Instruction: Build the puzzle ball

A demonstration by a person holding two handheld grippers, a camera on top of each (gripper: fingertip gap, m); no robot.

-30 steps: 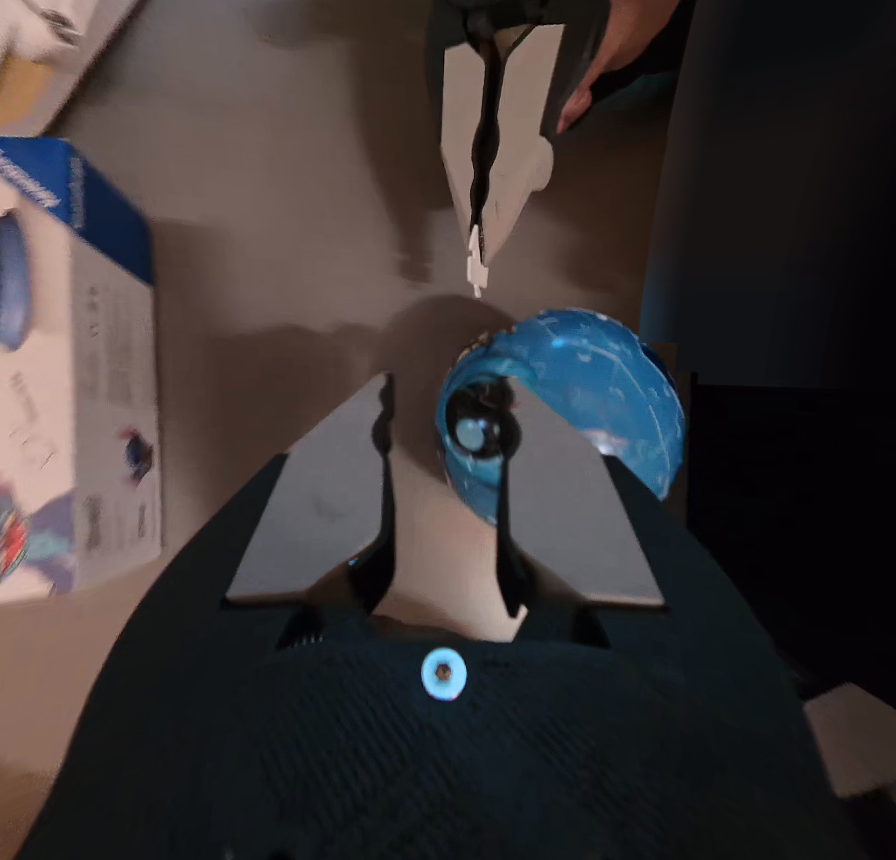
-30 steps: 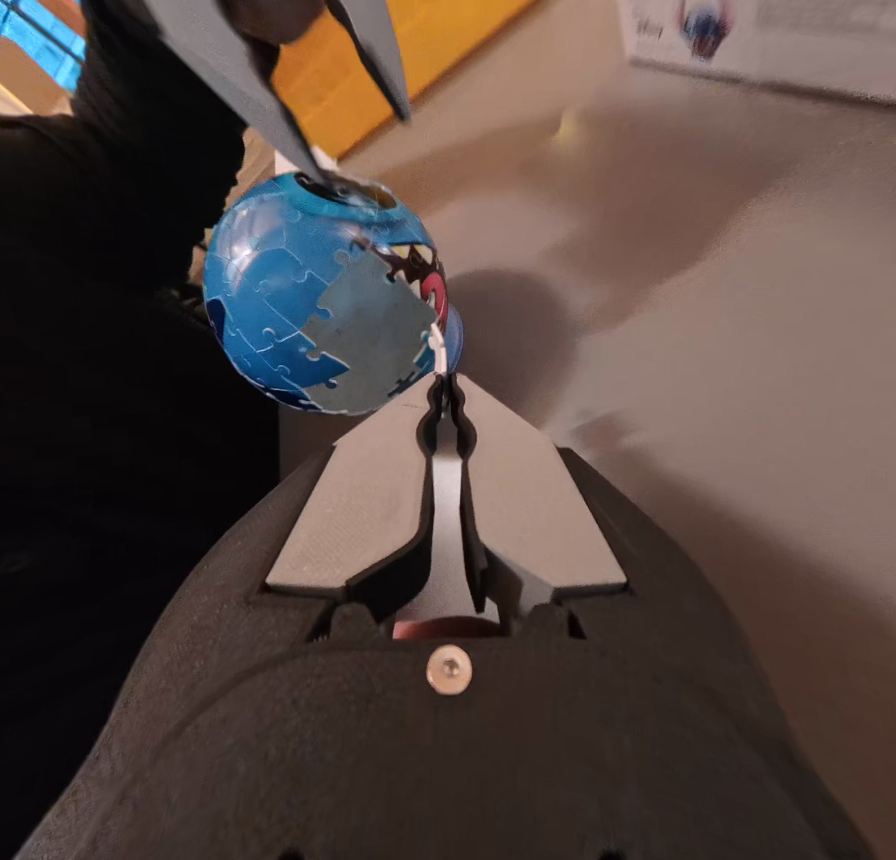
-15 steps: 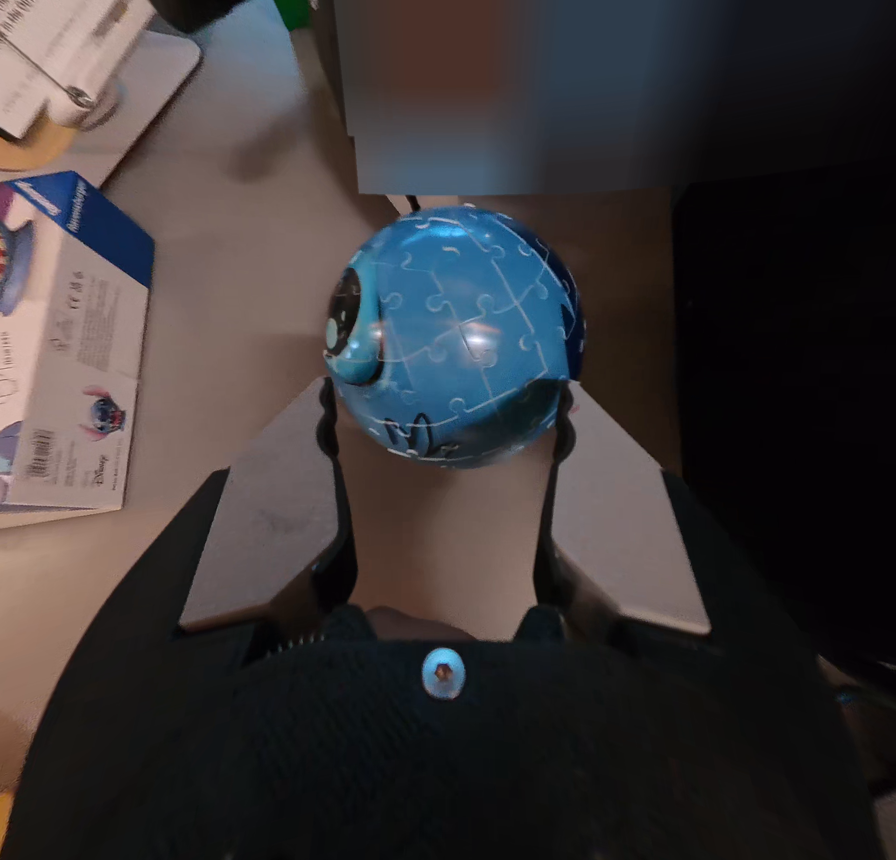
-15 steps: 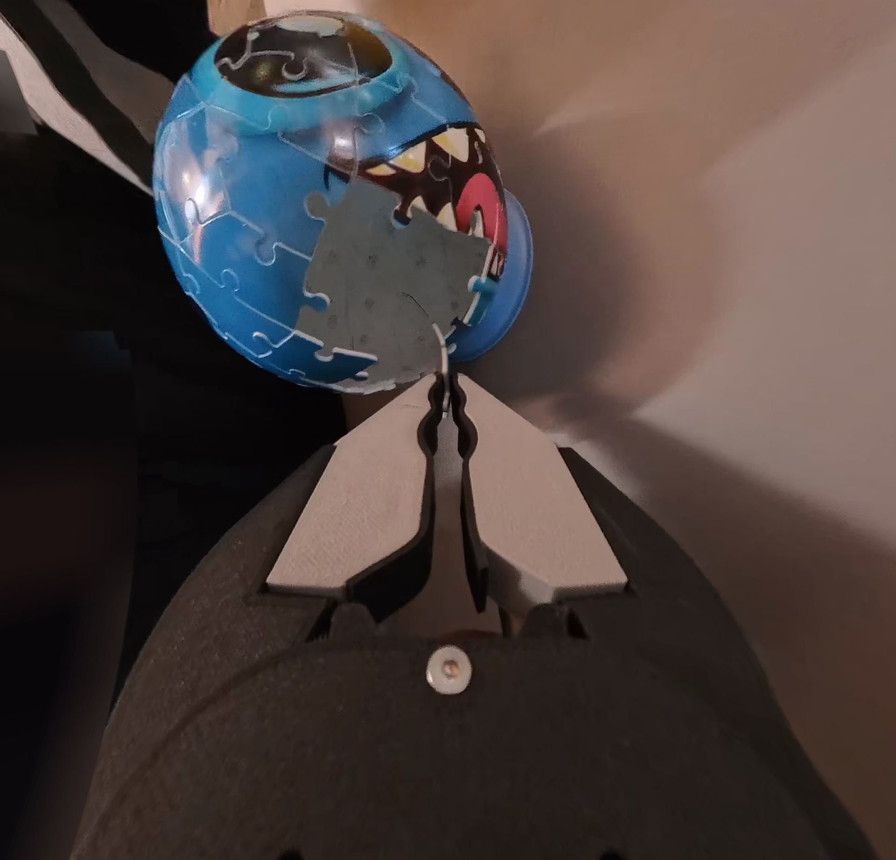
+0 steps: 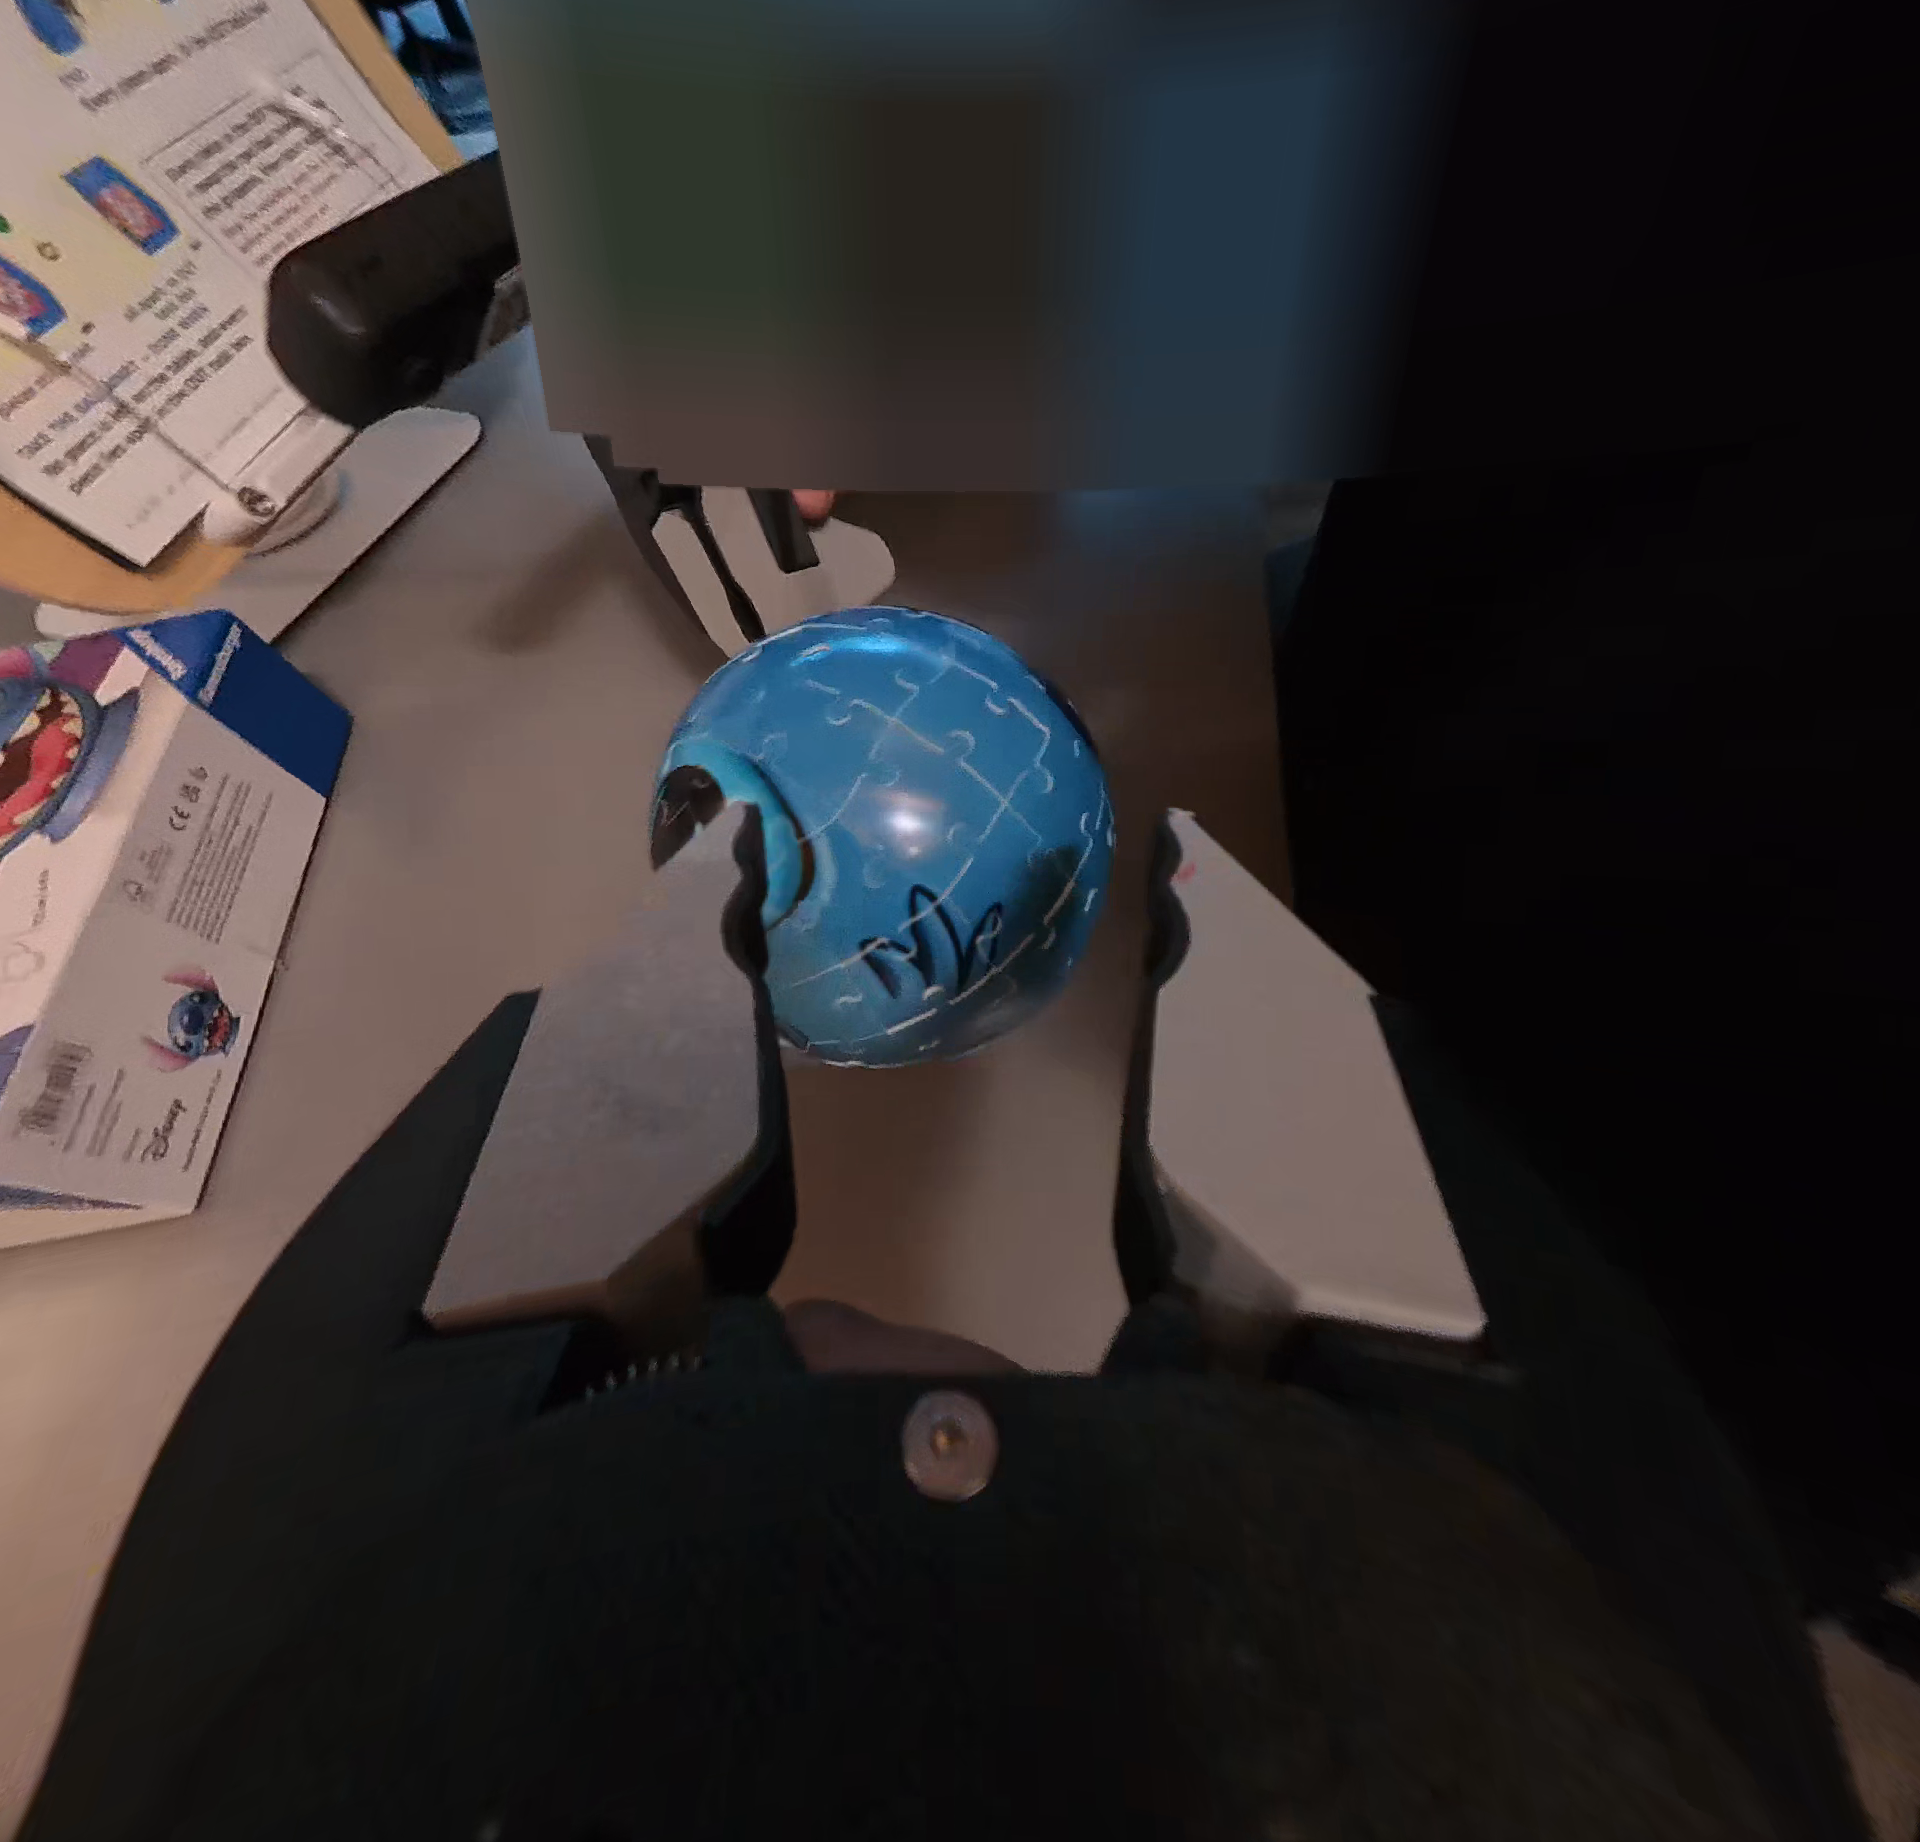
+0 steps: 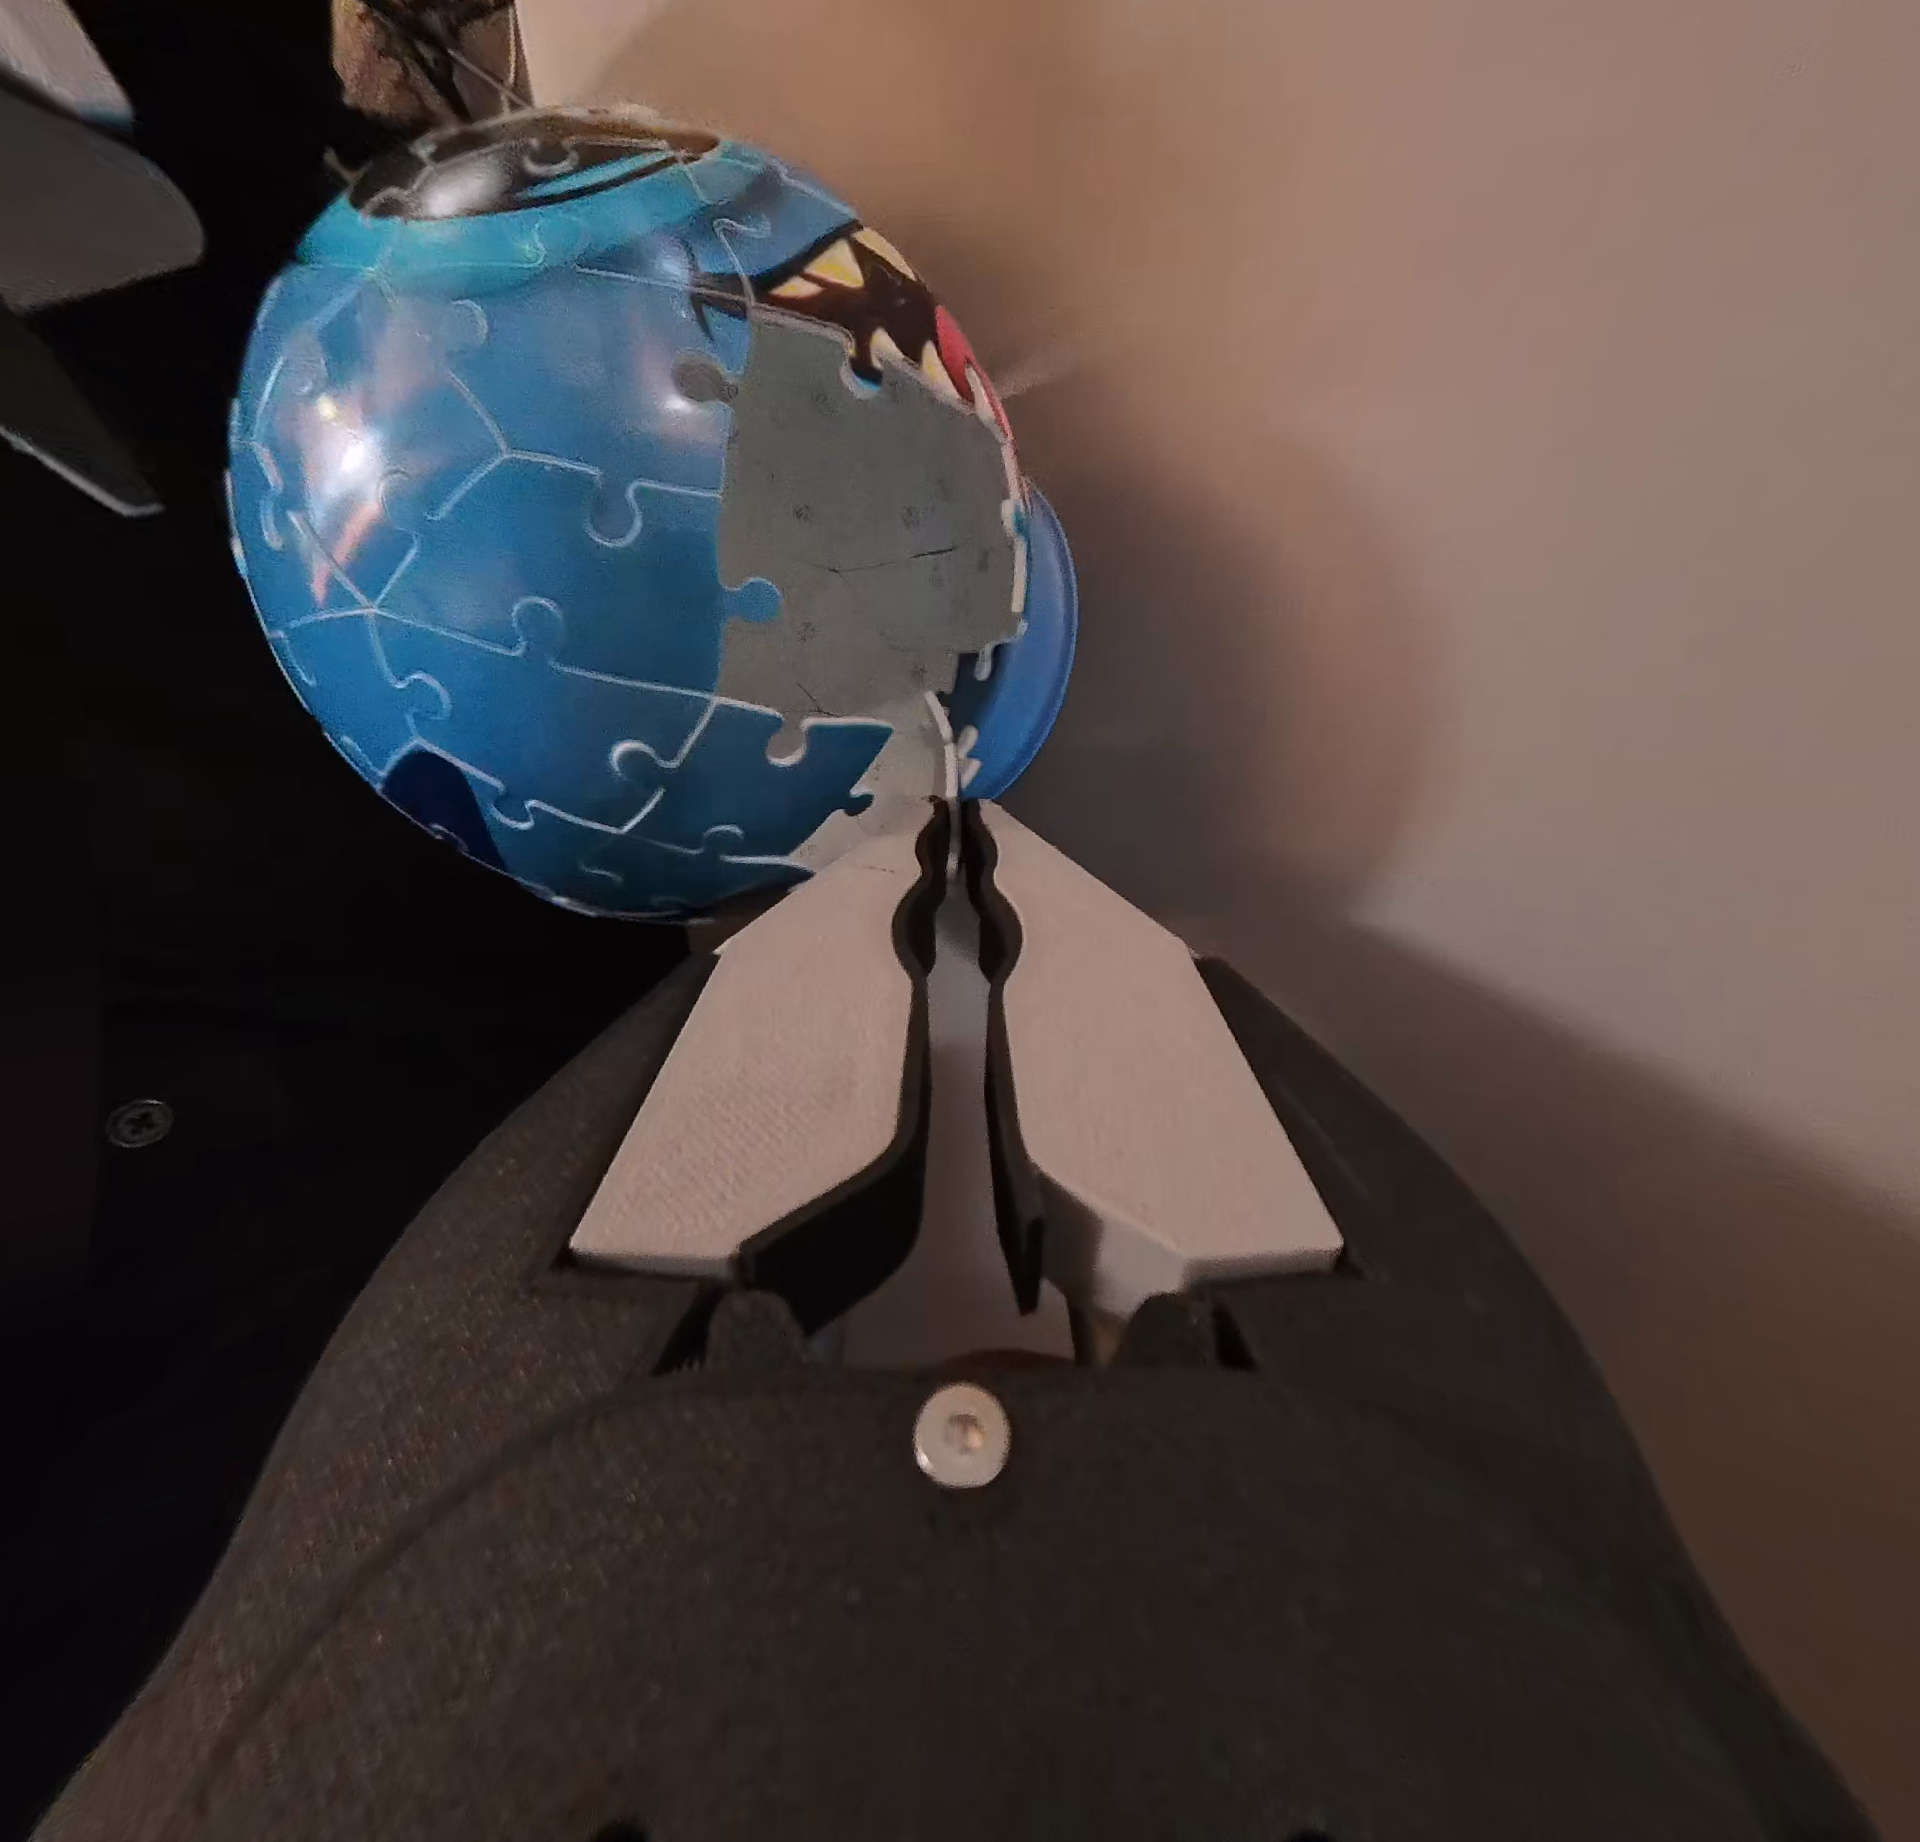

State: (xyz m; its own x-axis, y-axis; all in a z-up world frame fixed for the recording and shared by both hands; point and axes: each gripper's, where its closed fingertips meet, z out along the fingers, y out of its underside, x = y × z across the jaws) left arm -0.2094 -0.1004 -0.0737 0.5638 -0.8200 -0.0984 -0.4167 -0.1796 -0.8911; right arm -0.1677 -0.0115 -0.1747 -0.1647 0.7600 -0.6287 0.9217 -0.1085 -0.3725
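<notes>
Blue and glossy, the puzzle ball (image 5: 894,836) hangs in the middle of the left wrist view, above a pale grey-brown table (image 5: 499,732). The left gripper (image 5: 951,862) has its jaws spread wide, one finger on each side of the ball. The left finger overlaps the ball's edge; the right finger (image 5: 1169,893) shows a narrow gap from it, so whether the ball is actually clamped cannot be told. Beyond the ball, the tips of the right gripper (image 5: 727,566) point toward its far side. A white and blue box (image 5: 156,919) lies at the table's left edge, with a printed sheet (image 5: 177,234) behind it near the far left corner.

From the right wrist view, the puzzle ball (image 6: 499,545) fills the upper left, held off the table (image 6: 1455,442). A patch of bare grey inner shell (image 6: 862,535) shows where pieces are missing, beside a printed mouth with teeth. The right gripper (image 6: 951,826) is nearly closed, its tips pinching a thin white puzzle piece (image 6: 943,748) edge-on. That piece touches the lower rim of the grey gap. A finger of the left gripper (image 6: 73,234) shows at the left edge.
</notes>
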